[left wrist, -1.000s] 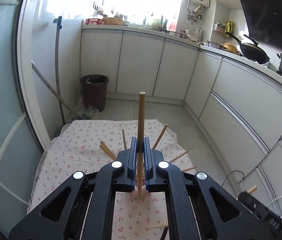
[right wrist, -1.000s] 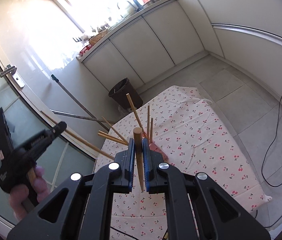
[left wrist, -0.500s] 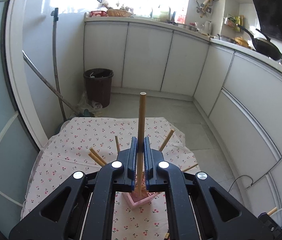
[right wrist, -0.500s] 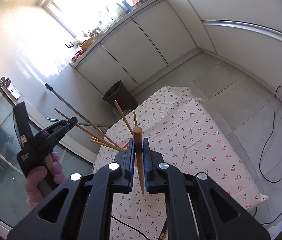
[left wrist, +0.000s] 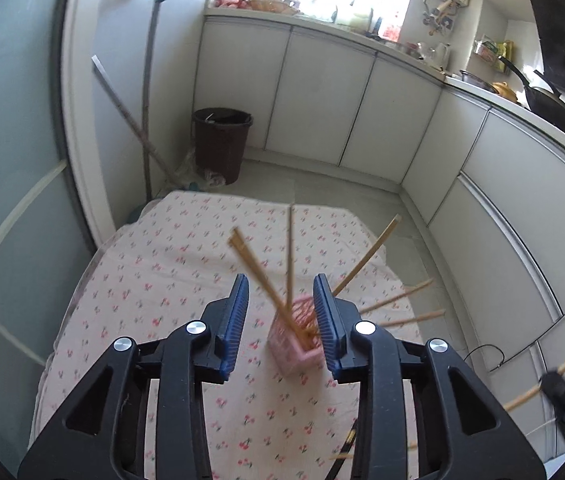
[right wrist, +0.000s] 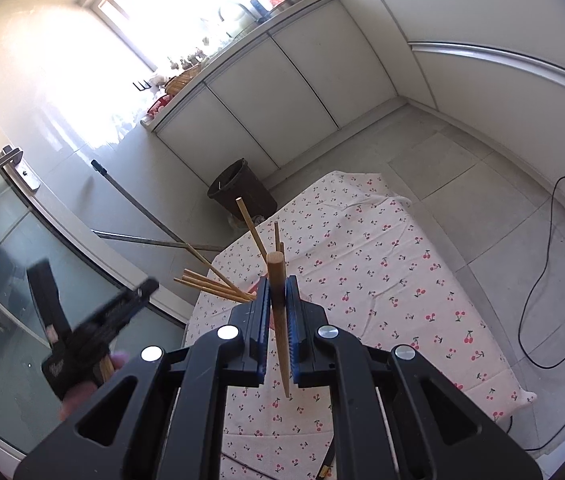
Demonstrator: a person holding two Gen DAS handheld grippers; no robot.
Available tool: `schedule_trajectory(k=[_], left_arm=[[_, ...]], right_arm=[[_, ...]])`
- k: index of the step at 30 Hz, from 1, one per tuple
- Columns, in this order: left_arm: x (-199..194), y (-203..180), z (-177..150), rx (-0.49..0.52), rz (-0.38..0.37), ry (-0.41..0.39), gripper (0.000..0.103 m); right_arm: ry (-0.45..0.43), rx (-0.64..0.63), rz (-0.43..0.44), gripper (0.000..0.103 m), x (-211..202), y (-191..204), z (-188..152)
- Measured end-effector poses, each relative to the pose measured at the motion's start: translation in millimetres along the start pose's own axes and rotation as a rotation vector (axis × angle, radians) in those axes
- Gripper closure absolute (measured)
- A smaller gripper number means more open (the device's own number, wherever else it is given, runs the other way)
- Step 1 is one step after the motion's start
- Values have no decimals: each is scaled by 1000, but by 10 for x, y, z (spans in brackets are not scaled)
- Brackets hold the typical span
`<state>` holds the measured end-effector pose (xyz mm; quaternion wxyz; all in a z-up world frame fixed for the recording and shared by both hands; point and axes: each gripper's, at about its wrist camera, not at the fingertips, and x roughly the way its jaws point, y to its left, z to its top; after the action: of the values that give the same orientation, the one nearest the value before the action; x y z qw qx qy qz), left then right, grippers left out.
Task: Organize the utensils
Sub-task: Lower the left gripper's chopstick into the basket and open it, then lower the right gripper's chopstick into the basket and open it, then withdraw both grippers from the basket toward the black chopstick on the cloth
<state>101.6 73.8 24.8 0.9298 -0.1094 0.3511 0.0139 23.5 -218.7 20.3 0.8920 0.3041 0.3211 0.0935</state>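
Left tongs (left wrist: 280, 322) gaped over a pink slotted plastic holder (left wrist: 296, 336) of wooden chopsticks (left wrist: 290, 256) on the cherry-print cloth surface (left wrist: 154, 296); right tongs (right wrist: 277, 336) clamped one tapered wooden chopstick (right wrist: 278, 312).

The left gripper (left wrist: 281, 312) hangs above the table with its blue-padded jaws spread wide and nothing between them. The right gripper (right wrist: 277, 312) has its jaws pressed together on a wooden chopstick (right wrist: 278, 308), which stands upright between the pads
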Motion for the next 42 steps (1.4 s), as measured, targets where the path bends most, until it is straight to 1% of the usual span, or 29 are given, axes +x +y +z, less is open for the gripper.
schedule_trajectory(k=[3, 7, 9, 11, 16, 19, 21, 24, 27, 29, 33, 40, 42], left_arm=[[-2, 176, -247, -21, 26, 45, 66], [179, 354, -494, -45, 60, 138, 65], [260, 383, -558, -40, 64, 166, 65], [289, 390, -591, -29, 60, 178, 65], [245, 365, -556, -28, 14, 172, 65], [257, 372, -549, -26, 4, 174, 64], [278, 404, -543, -36, 1, 180, 64], [302, 443, -523, -49, 7, 184, 64], [346, 464, -514, -57, 14, 189, 64], [369, 482, -515, -65, 14, 195, 64], [365, 473, -528, -67, -7, 204, 64], [348, 338, -608, -22, -17, 213, 61], [357, 286, -646, -2, -20, 222, 59]], right_arm=[[-9, -20, -10, 95, 25, 100, 22], [-69, -77, -46, 95, 21, 333, 104], [-94, -103, -54, 95, 36, 463, 185], [-129, -122, -58, 95, 62, 608, 307], [-203, -153, -71, 95, 224, 930, 600], [-217, -173, -89, 95, 415, 1046, 701], [-209, -187, -113, 95, 609, 1086, 729], [-177, -180, -129, 94, 880, 1042, 732], [-135, -173, -140, 89, 1193, 975, 674], [-94, -153, -137, 89, 1331, 913, 625], [-74, -174, -152, 89, 1310, 850, 486], [-66, -228, -203, 89, 1107, 753, 245], [-64, -254, -231, 85, 1034, 688, 130]])
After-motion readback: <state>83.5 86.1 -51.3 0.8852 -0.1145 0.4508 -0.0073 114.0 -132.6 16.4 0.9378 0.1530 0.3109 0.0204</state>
